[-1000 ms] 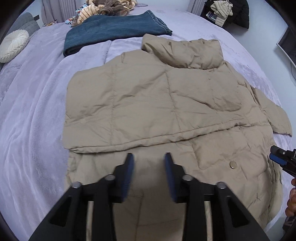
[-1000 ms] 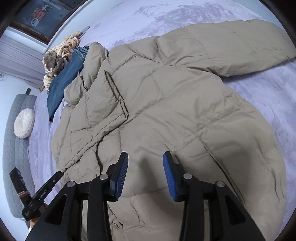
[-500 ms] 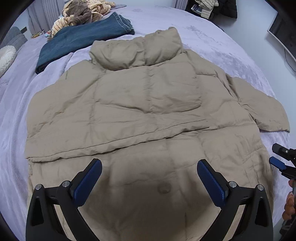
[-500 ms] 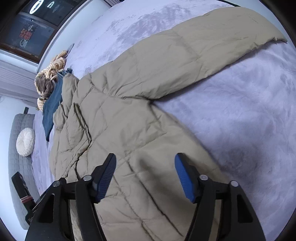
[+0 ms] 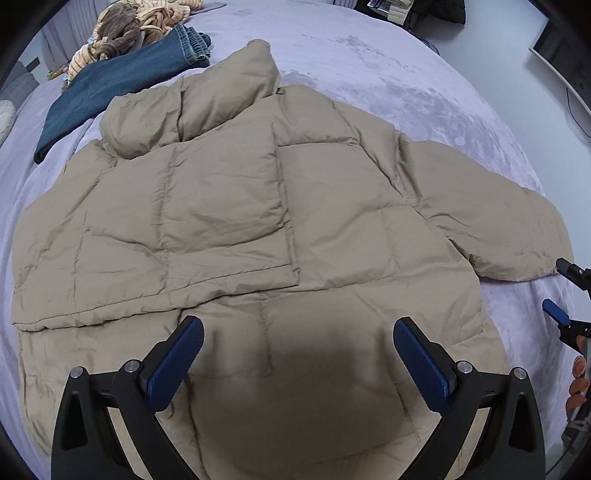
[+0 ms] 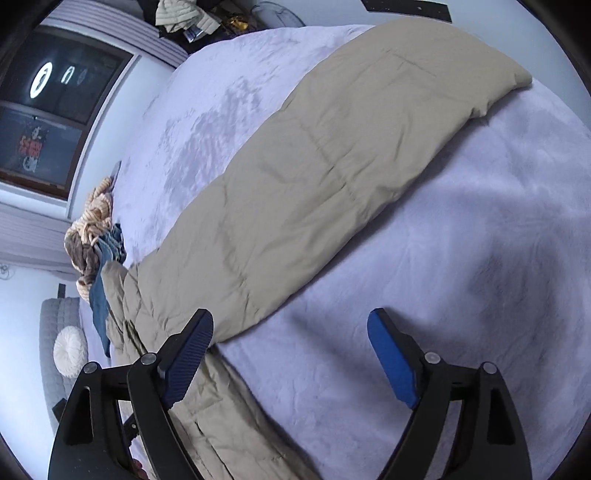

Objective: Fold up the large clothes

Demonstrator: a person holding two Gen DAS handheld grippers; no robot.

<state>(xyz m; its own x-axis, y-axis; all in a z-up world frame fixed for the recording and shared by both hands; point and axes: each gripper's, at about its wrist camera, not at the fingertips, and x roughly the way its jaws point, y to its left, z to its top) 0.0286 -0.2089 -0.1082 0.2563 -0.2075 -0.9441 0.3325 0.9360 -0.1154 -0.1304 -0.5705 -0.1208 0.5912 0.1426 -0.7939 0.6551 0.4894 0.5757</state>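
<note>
A large tan puffer jacket (image 5: 258,221) lies flat on a lavender bed (image 5: 406,74), its left side folded inward over the body. Its right sleeve (image 5: 498,221) sticks out to the right. My left gripper (image 5: 297,332) is open wide and empty, hovering over the jacket's lower middle. My right gripper (image 6: 290,328) is open and empty above the bed cover (image 6: 443,258), just beside the stretched-out sleeve (image 6: 332,166). The right gripper also shows at the right edge of the left wrist view (image 5: 565,295).
Folded blue jeans (image 5: 122,81) and a heap of striped and brown clothes (image 5: 129,26) lie at the far left of the bed. A grey sofa with a round white cushion (image 6: 70,350) stands beyond. Dark clothes (image 5: 406,11) are piled past the bed's far end.
Both grippers have opened wide. The left one moved right along the jacket's hem. The right one swung off the jacket body to the outstretched sleeve and bare bed cover.
</note>
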